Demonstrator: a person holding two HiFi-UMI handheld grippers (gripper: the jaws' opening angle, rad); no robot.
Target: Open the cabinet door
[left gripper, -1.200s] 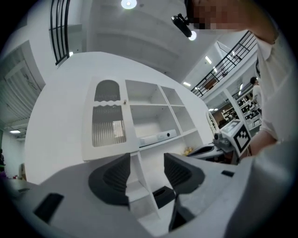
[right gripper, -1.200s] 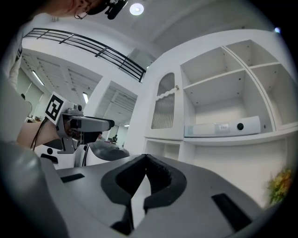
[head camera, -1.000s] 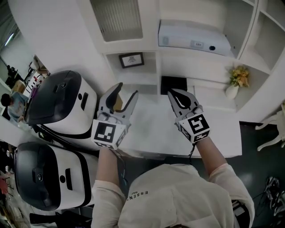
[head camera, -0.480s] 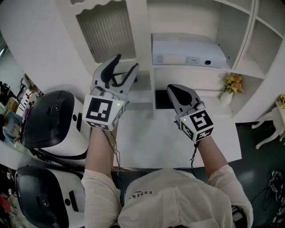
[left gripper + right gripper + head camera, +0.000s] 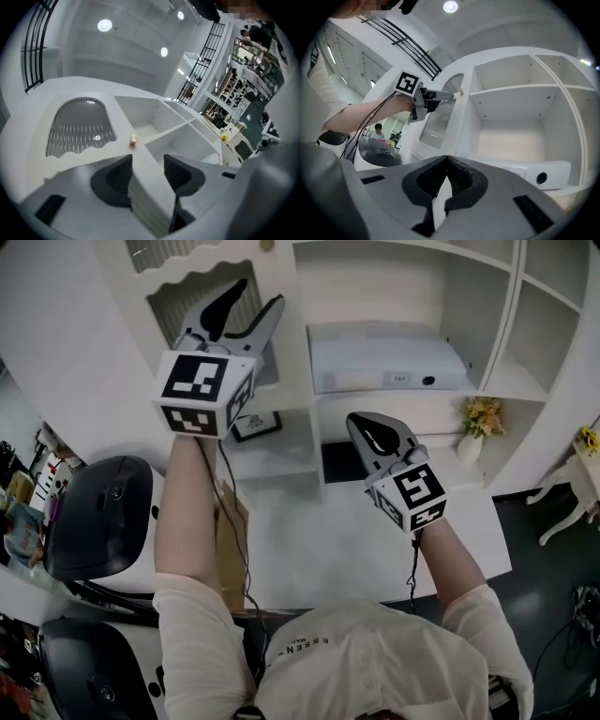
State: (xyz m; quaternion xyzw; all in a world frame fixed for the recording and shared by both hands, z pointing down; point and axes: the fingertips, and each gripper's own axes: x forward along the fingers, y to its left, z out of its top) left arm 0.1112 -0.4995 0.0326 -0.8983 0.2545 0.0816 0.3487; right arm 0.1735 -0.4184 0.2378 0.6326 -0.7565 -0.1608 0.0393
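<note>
Left claw (image 5: 255,296) rose toward cabinet door (image 5: 173,296) knob (image 5: 133,139) at 12 o'clock. Jaws apart, closing, nothing between yet. Right claw (image 5: 366,432) together, empty.

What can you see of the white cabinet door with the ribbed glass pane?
The white cabinet door looks like painted wood, with an arch-topped ribbed glass pane edged by scalloped white trim and a small brass-coloured knob at its right edge. It stands upright and appears shut, left of the open shelves. The left gripper, jaws closing on nothing, points toward the knob without touching it.
</note>
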